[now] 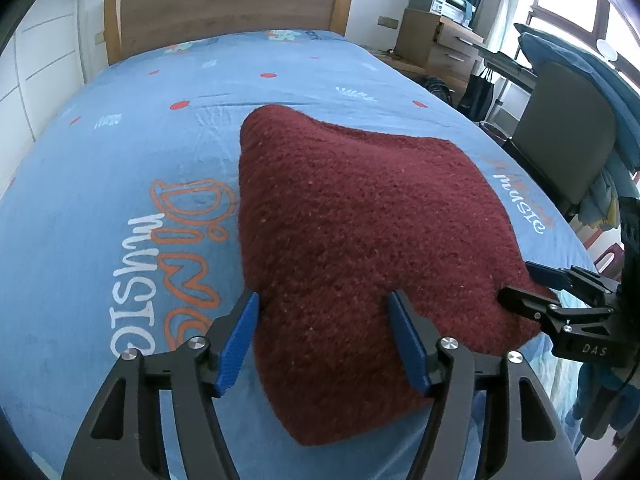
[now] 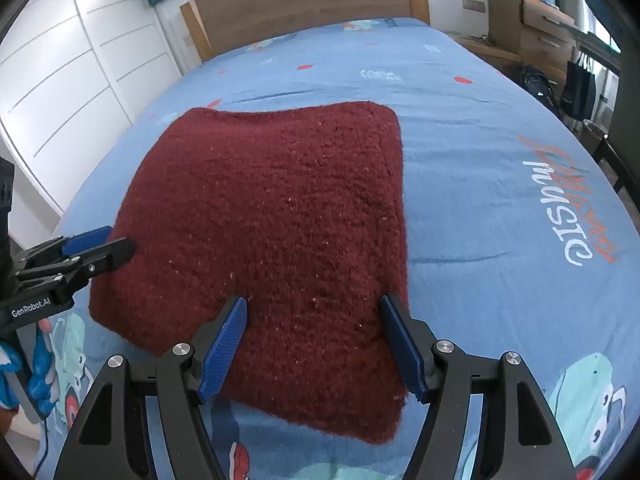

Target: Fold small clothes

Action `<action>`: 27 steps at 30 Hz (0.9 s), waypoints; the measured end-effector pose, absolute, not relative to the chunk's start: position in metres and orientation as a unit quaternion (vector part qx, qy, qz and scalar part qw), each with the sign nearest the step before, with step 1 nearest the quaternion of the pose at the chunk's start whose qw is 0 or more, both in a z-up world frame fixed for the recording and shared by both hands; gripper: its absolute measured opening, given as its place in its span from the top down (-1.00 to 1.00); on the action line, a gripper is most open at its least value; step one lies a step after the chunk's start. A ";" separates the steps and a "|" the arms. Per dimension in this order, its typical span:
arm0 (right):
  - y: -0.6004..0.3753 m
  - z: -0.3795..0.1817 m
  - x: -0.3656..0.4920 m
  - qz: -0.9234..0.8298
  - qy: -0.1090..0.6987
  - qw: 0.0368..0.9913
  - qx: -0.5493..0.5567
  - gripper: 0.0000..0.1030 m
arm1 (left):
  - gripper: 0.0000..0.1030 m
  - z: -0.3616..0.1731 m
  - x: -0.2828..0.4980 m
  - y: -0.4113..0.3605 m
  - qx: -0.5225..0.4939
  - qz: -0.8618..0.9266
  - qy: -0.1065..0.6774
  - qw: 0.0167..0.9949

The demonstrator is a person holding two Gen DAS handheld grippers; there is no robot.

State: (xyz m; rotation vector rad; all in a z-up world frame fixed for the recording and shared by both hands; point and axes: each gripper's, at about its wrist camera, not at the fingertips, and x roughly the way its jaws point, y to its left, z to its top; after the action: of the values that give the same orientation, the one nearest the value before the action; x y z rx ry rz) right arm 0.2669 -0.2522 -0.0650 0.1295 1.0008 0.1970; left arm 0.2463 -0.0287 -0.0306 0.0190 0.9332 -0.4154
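Left gripper [image 1: 324, 300]: nearest the lens in the left wrist view, black arms ending in blue ribbed pads [image 1: 236, 344]; the fingers stand apart, spread over the near left part of the garment, with nothing pinched between them. Whether the tips touch the knit cannot be told.

Right gripper [image 2: 314, 304]: in the right wrist view its blue pads [image 2: 222, 350] are likewise held apart above the near right part of the garment, clamped on nothing. In the left wrist view the same tool comes in from the right edge, its tips at the garment's right border.

Garment [image 2: 272, 232]: a dark red, nubbly knitted piece, already folded into a thick, roughly square pad. It lies flat on the bed near the front edge, between and under the two tools, its near corner reaching toward the cameras.

Bed sheet [image 1: 120, 152]: blue cloth printed with orange and white lettering, red dots and cartoon figures; the lettering shows on both sides of the garment.

Headboard [image 1: 228, 0]: plain light wood, upright at the far end of the bed.

Wardrobe [image 2: 60, 80]: white panelled doors along the wall on the left, beyond the bed.

Chair [image 1: 568, 140]: dark, just beside the bed on the right, draped with blue cloth.

Desk [image 1: 444, 44]: wooden drawers in the far right corner, with boxes stacked on top, near a bright window.
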 end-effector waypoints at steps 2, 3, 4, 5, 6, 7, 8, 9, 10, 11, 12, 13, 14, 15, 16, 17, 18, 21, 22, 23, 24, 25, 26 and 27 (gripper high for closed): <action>-0.252 -0.064 0.265 0.093 0.481 0.870 0.059 -0.38 | -0.20 -0.031 0.246 -0.027 0.007 -0.199 0.448 0.872; -0.252 -0.064 0.264 0.093 0.482 0.869 0.057 -0.38 | -0.21 -0.030 0.246 -0.027 0.007 -0.199 0.448 0.872; -0.252 -0.064 0.263 0.093 0.483 0.869 0.055 -0.38 | -0.22 -0.030 0.245 -0.027 0.007 -0.198 0.448 0.872; -0.252 -0.063 0.263 0.092 0.485 0.868 0.054 -0.38 | -0.23 -0.030 0.245 -0.027 0.007 -0.197 0.448 0.872; -0.252 -0.063 0.262 0.092 0.486 0.867 0.054 -0.38 | -0.23 -0.030 0.244 -0.027 0.007 -0.197 0.448 0.872; -0.252 -0.063 0.262 0.091 0.487 0.867 0.054 -0.38 | -0.23 -0.030 0.244 -0.027 0.007 -0.197 0.448 0.872; -0.253 -0.064 0.261 0.091 0.488 0.866 0.054 -0.38 | -0.23 -0.029 0.244 -0.027 0.007 -0.197 0.449 0.872; -0.253 -0.064 0.259 0.090 0.490 0.866 0.054 -0.38 | -0.23 -0.029 0.244 -0.027 0.007 -0.197 0.449 0.872; -0.254 -0.064 0.258 0.090 0.491 0.865 0.054 -0.38 | -0.23 -0.029 0.243 -0.027 0.008 -0.197 0.449 0.872; -0.254 -0.064 0.255 0.089 0.492 0.864 0.054 -0.38 | -0.23 -0.029 0.242 -0.027 0.009 -0.197 0.449 0.872; -0.255 -0.064 0.254 0.088 0.493 0.864 0.054 -0.38 | -0.23 -0.028 0.242 -0.027 0.010 -0.196 0.449 0.872; -0.255 -0.064 0.253 0.087 0.494 0.864 0.054 -0.38 | -0.23 -0.027 0.241 -0.027 0.011 -0.196 0.449 0.871; -0.256 -0.064 0.251 0.085 0.495 0.863 0.054 -0.38 | -0.24 -0.027 0.240 -0.027 0.011 -0.196 0.449 0.872; -0.257 -0.064 0.250 0.084 0.496 0.862 0.055 -0.38 | -0.25 -0.027 0.239 -0.027 0.012 -0.195 0.450 0.872; -0.257 -0.063 0.248 0.082 0.497 0.862 0.055 -0.38 | -0.26 -0.027 0.239 -0.027 0.012 -0.194 0.450 0.872; -0.258 -0.064 0.246 0.078 0.500 0.861 0.056 -0.38 | -0.26 -0.027 0.238 -0.027 0.012 -0.193 0.450 0.872; -0.260 -0.064 0.245 0.076 0.503 0.859 0.057 -0.38 | -0.26 -0.027 0.237 -0.027 0.012 -0.192 0.450 0.872; -0.267 -0.071 0.243 0.076 0.517 0.849 0.079 -0.38 | -0.28 -0.026 0.236 -0.026 0.013 -0.192 0.450 0.872; -0.269 -0.072 0.240 0.075 0.517 0.849 0.084 -0.38 | -0.29 -0.026 0.235 -0.026 0.015 -0.191 0.449 0.873; -0.270 -0.072 0.239 0.075 0.516 0.849 0.088 -0.38 | -0.31 -0.026 0.235 -0.026 0.018 -0.191 0.448 0.873; -0.271 -0.072 0.237 0.075 0.516 0.849 0.090 -0.38 | -0.32 -0.027 0.234 -0.026 0.020 -0.191 0.447 0.874; -0.272 -0.072 0.235 0.075 0.516 0.848 0.092 -0.38 | -0.32 -0.027 0.234 -0.026 0.020 -0.191 0.447 0.874; -0.273 -0.072 0.233 0.075 0.516 0.848 0.092 -0.38 | -0.32 -0.027 0.234 -0.026 0.019 -0.191 0.447 0.874; -0.274 -0.072 0.232 0.076 0.517 0.848 0.091 -0.38 | -0.32 -0.028 0.234 -0.025 0.018 -0.191 0.447 0.874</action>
State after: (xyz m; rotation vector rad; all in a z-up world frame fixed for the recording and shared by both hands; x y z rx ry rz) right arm 0.2321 -0.2736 -0.0722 0.1926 1.0898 0.1603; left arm 0.2342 -0.0254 -0.0277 0.0367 0.9338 -0.3999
